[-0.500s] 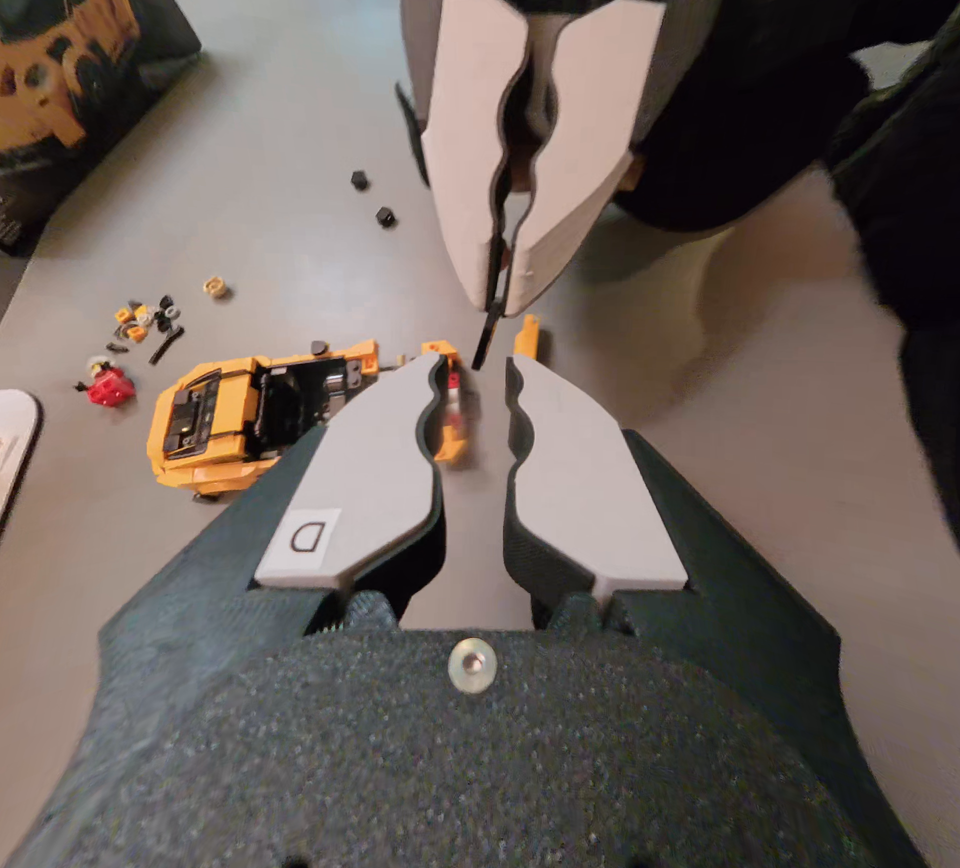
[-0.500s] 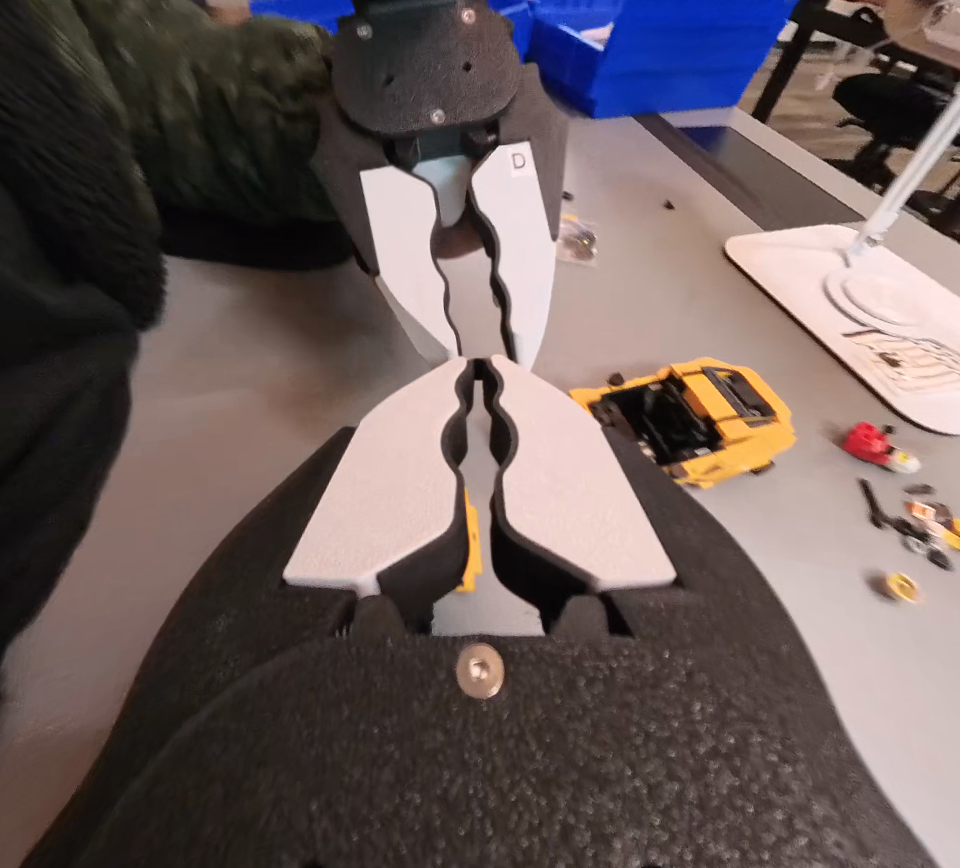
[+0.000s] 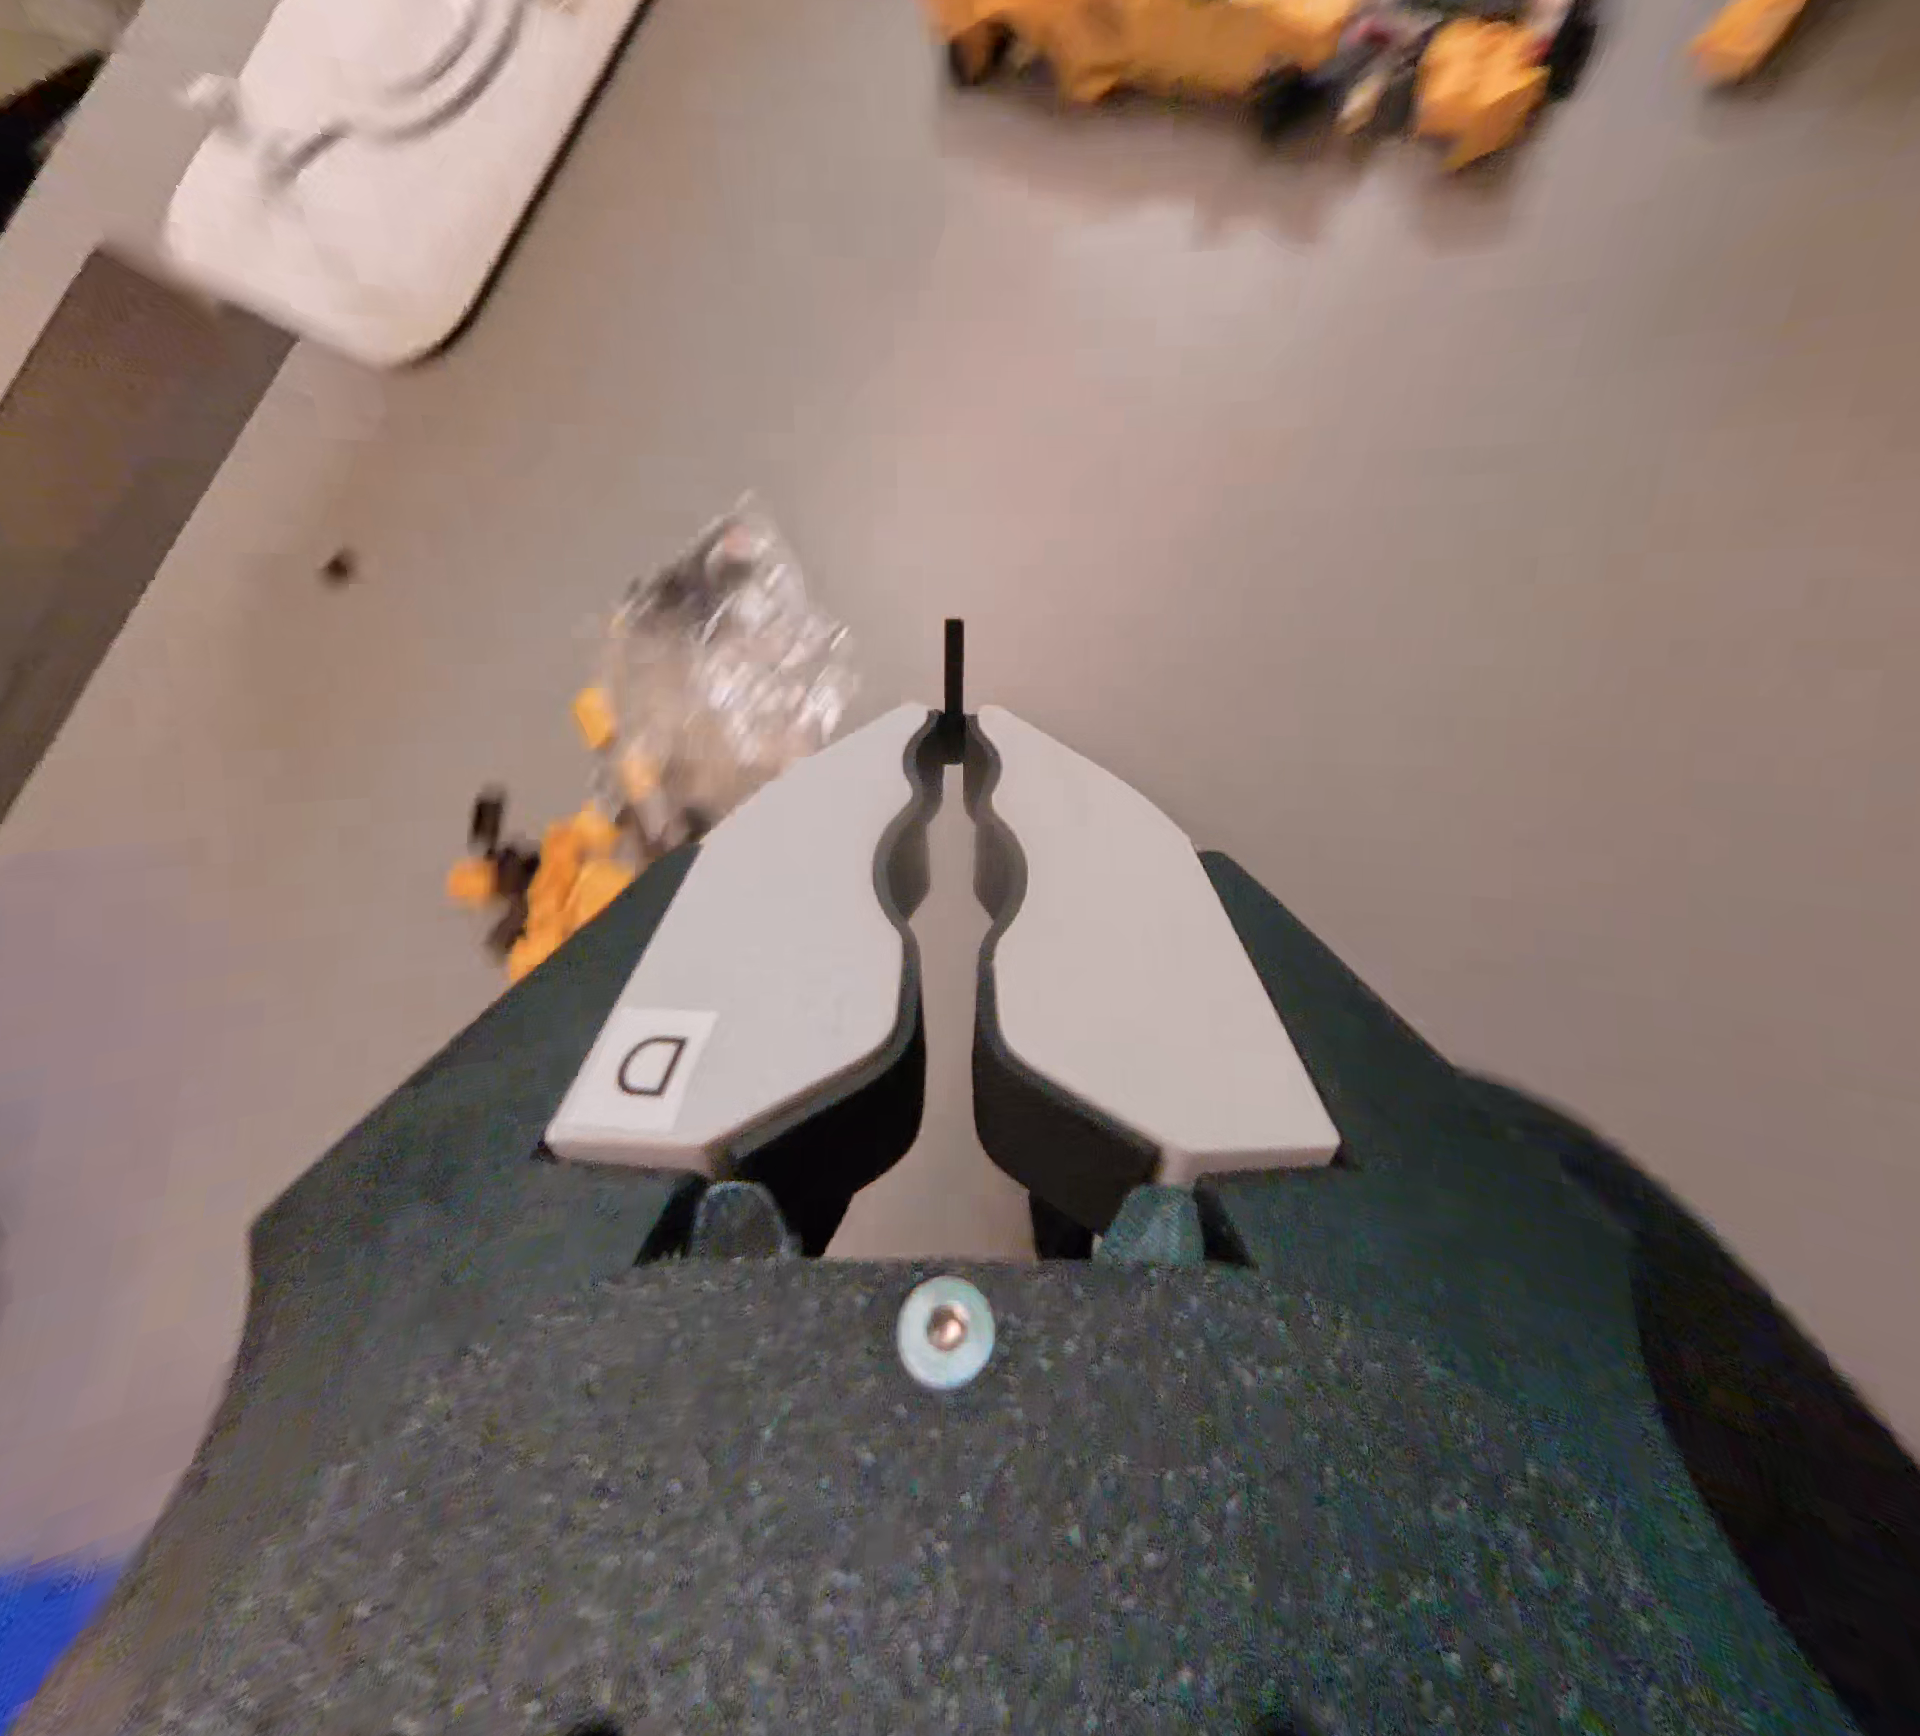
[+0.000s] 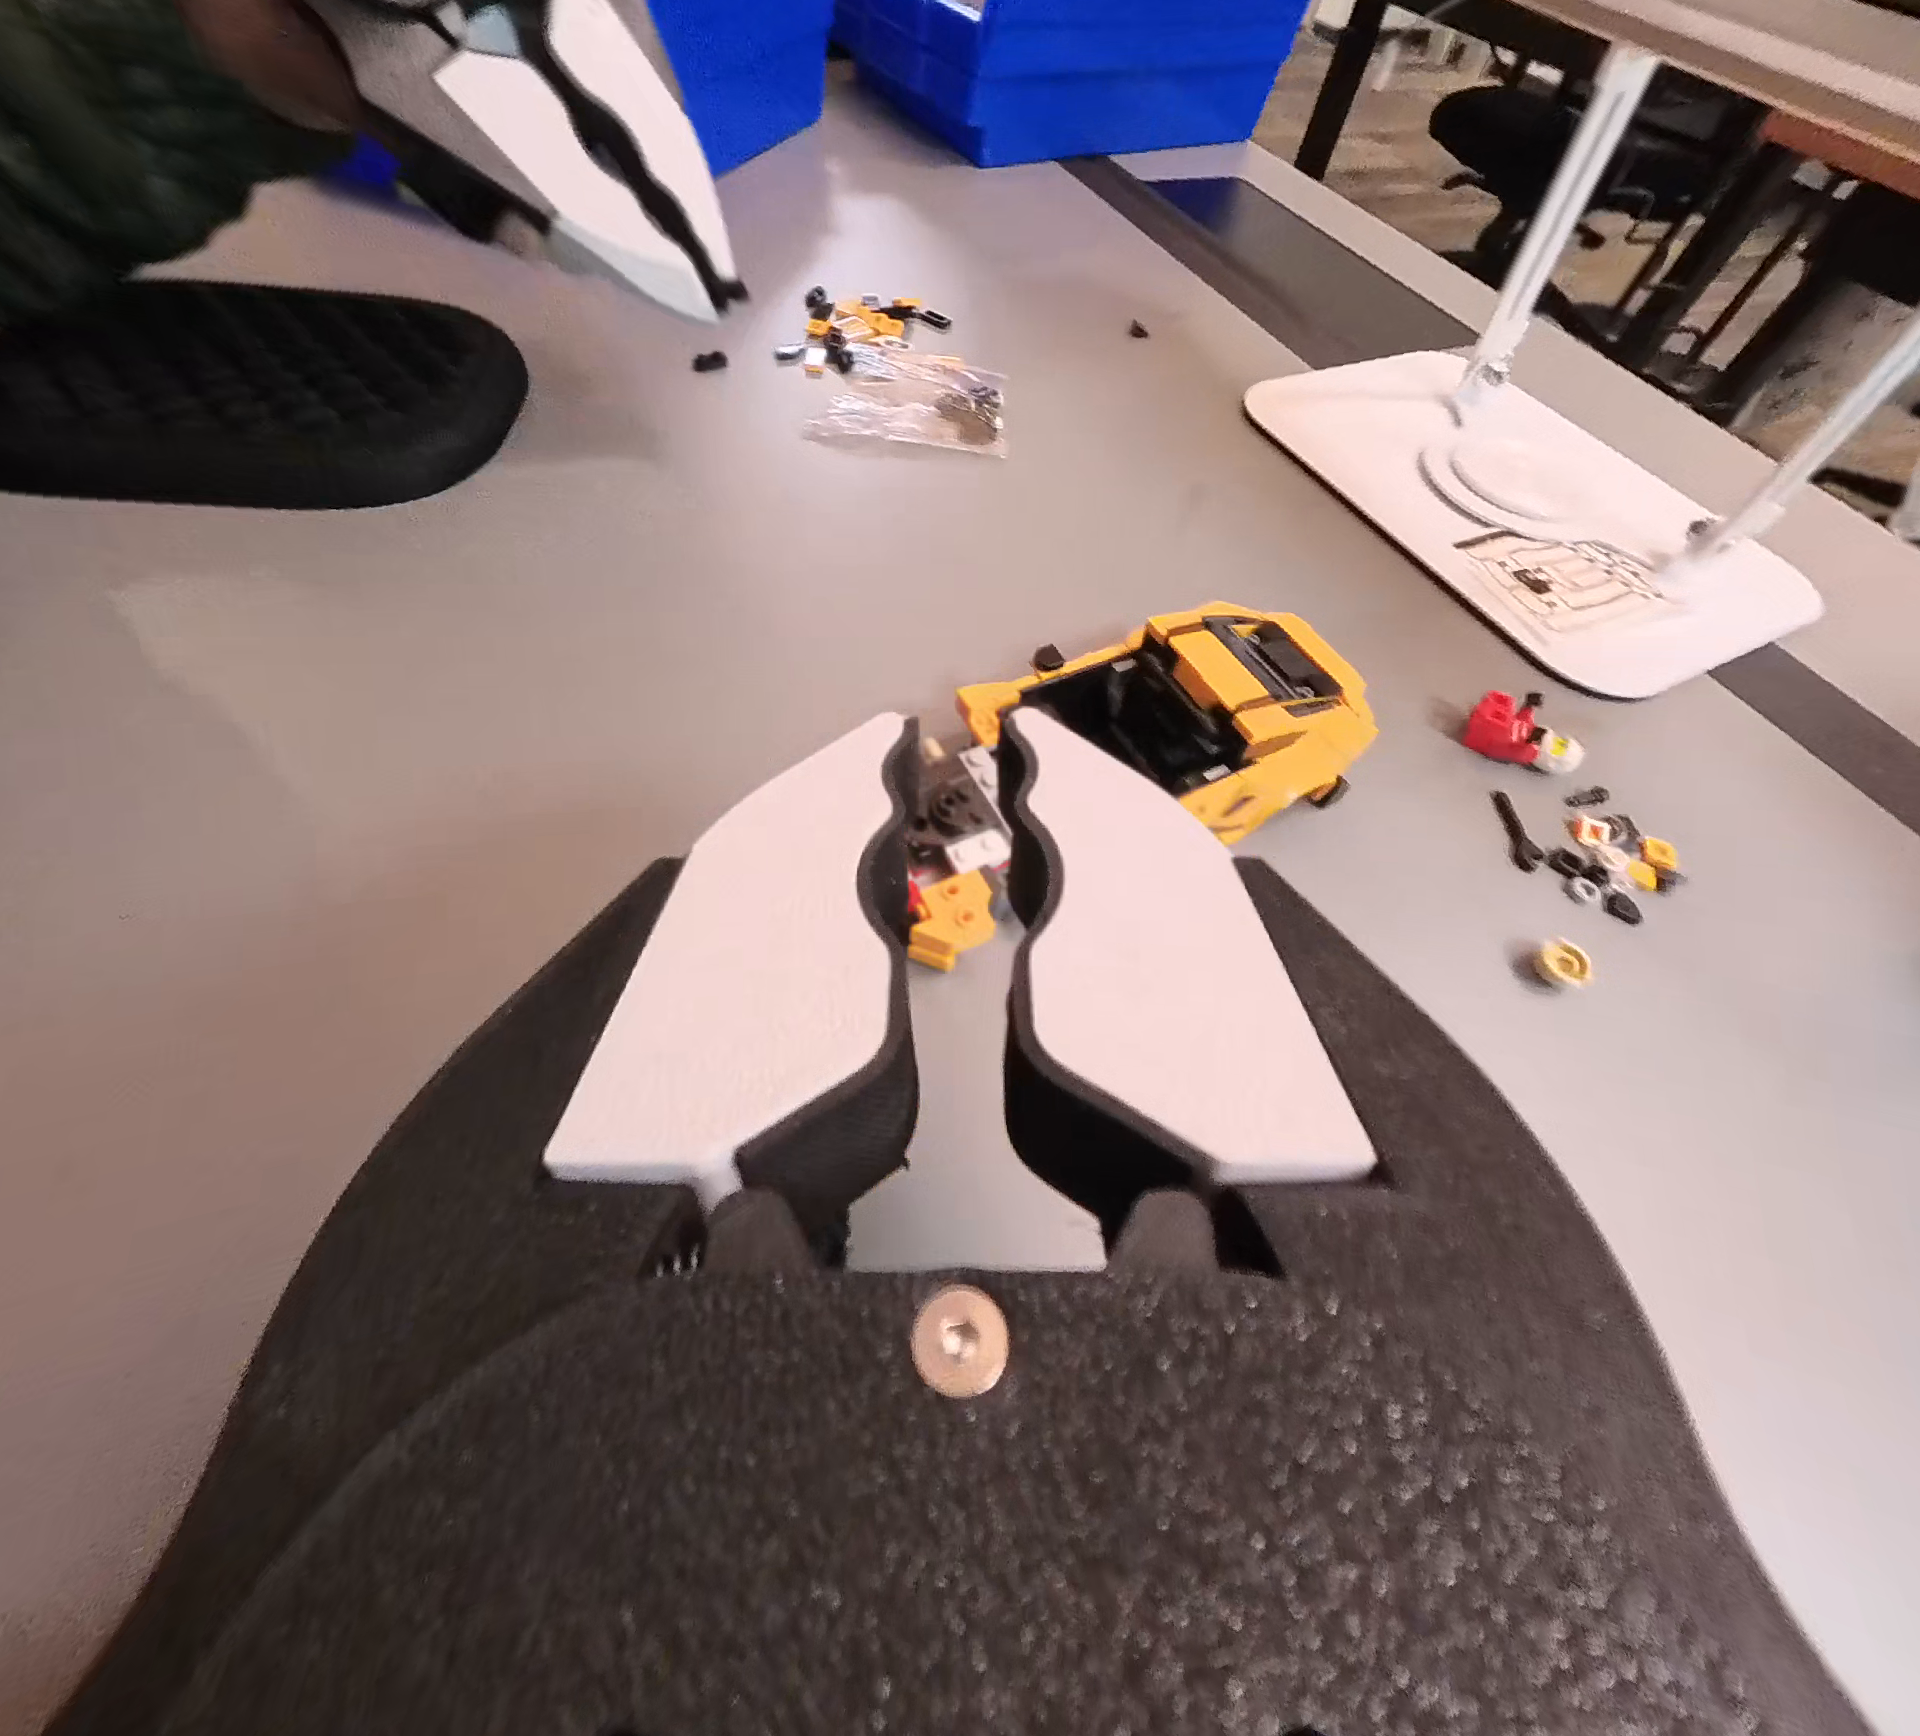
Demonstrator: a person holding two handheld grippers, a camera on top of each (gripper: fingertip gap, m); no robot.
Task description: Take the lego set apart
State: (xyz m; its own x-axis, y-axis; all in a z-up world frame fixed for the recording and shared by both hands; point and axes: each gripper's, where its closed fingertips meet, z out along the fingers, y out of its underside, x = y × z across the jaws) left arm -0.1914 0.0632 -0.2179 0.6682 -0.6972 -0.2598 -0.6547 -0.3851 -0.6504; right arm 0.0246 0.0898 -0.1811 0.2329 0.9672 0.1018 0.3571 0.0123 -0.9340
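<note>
Disassembly is partly done: the yellow lego car (image 4: 1195,720) lies on the grey table (image 4: 520,699) with its roof off and its front end broken open, and it is taken here as the landmark.

A thin black rod piece (image 3: 952,668) is pinched at the very tips of the left gripper (image 3: 951,730), whose jaws are closed on it. In the right wrist view that gripper (image 4: 717,289) is seen well beyond the car, tips low over the table, just beside a small heap of loose pieces (image 4: 862,325) and a clear plastic bag (image 4: 909,413). The step in hand is judged to be the setting down of the removed rod with those already taken off.

The right gripper (image 4: 961,730) is held narrowly open and empty, directly over the near, broken end of the car, where grey, black and yellow bricks (image 4: 951,897) are framed between its fingers. A second scatter of small parts (image 4: 1600,865) and a red piece (image 4: 1507,730) lie to the right of the car, with a white lamp base (image 4: 1351,439) farther off beyond them.

For the next move, the rod would need to be released beside the heap, and the left gripper brought back to the car, so that the body can be steadied by one gripper while a brick is pulled off by the other.
</note>
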